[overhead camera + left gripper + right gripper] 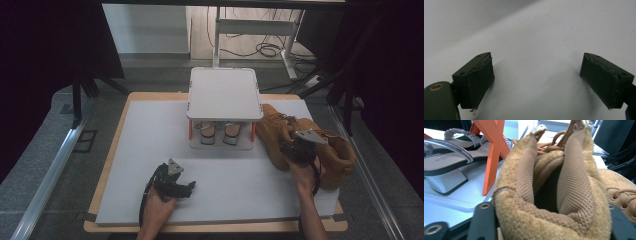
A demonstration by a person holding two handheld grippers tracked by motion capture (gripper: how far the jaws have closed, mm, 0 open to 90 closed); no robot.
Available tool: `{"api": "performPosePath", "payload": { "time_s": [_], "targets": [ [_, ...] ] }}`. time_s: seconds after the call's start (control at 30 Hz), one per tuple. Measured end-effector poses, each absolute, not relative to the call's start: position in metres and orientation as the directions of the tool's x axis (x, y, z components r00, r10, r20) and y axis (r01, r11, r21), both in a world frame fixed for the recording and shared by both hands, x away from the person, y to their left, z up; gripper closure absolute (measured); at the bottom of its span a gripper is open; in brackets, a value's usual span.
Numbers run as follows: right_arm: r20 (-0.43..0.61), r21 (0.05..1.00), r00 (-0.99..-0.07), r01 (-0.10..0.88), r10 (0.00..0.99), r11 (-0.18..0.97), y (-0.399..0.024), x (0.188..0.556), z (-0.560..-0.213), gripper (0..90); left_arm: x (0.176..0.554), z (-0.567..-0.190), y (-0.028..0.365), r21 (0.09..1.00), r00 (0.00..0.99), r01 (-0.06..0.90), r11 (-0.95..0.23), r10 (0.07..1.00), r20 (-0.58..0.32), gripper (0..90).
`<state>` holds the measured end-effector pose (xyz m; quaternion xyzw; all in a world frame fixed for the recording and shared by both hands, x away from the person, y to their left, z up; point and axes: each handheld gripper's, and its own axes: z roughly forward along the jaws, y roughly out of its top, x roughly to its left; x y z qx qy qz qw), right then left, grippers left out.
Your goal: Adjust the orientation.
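The right gripper (298,146) pinches the padded collar of the tan suede boot (554,195), squeezing it between both jaws; this boot stands beside its mate (336,155) at the mat's right edge, just right of the white shoe rack (225,94) (sandals (216,132) underneath). The left gripper (186,188) rests spread on the mat (150,150).

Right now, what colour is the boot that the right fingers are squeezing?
Tan suede boot; the right gripper view shows it best.
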<state>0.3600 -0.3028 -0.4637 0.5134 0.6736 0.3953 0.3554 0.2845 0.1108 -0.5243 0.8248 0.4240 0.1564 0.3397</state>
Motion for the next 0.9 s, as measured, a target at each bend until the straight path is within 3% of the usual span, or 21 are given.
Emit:
{"api": "performPosePath", "payload": {
  "time_s": [0.9],
  "targets": [
    [-0.061, 0.924, -0.186, 0.361, 0.981, 0.126, -0.302, 0.348, -0.433, 53.4, 0.284, -0.524, 0.111, 0.695, 0.589, 0.594, -0.406, 0.807, -0.032, 11.3]
  ]
}}
